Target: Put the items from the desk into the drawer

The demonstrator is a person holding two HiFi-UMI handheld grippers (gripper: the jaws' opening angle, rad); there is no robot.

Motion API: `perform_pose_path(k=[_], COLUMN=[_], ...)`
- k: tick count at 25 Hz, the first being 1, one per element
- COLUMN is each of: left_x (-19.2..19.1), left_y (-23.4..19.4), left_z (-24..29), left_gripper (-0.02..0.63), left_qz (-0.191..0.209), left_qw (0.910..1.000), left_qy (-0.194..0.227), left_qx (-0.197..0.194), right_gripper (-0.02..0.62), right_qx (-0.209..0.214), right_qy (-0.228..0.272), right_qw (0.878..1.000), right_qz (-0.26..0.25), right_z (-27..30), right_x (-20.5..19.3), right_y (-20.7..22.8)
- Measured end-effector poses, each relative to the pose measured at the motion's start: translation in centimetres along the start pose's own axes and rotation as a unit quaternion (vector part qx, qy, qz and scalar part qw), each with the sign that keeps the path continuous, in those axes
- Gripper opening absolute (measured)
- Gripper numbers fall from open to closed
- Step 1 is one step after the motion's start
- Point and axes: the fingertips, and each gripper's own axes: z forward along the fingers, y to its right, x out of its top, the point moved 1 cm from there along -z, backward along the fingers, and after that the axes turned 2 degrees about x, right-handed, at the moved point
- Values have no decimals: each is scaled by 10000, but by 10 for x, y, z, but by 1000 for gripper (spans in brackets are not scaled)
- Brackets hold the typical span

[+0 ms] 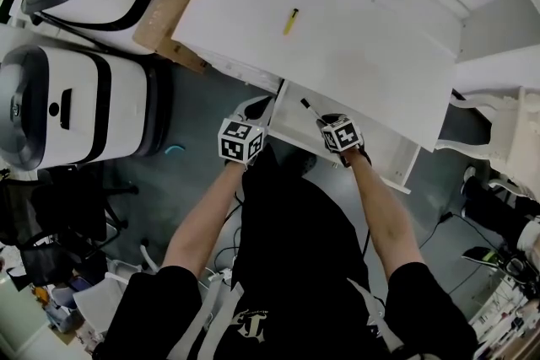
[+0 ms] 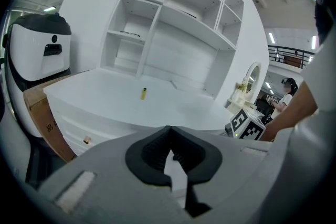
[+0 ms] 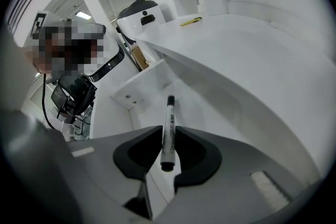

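Right gripper grips a marker over the open drawer

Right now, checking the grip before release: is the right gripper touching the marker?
Touching. In the right gripper view, the right gripper clamps the marker between both pads.

Too small, half hidden
I can't identify the yellow item on the desk, perhaps a pen; the desk edge hides part of the drawer.
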Motion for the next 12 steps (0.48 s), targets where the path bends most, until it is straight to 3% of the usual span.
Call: perform_pose_path(k=[7,12], left_x=[2,12], left_y=[2,7], left_z=[6,11], left_gripper=[0,0], left_qz=[-17,17], left_qw=[10000,10000], left_qy=[-41,-10], left_qx=[-52,-88], right_gripper=[84,84], right_qx=[-138,12], right_qy=[96,327], right_qw=[9998,9994], right_qz=[116,71], right_z=[-7,-16], right_x=[5,17], right_y=[5,1])
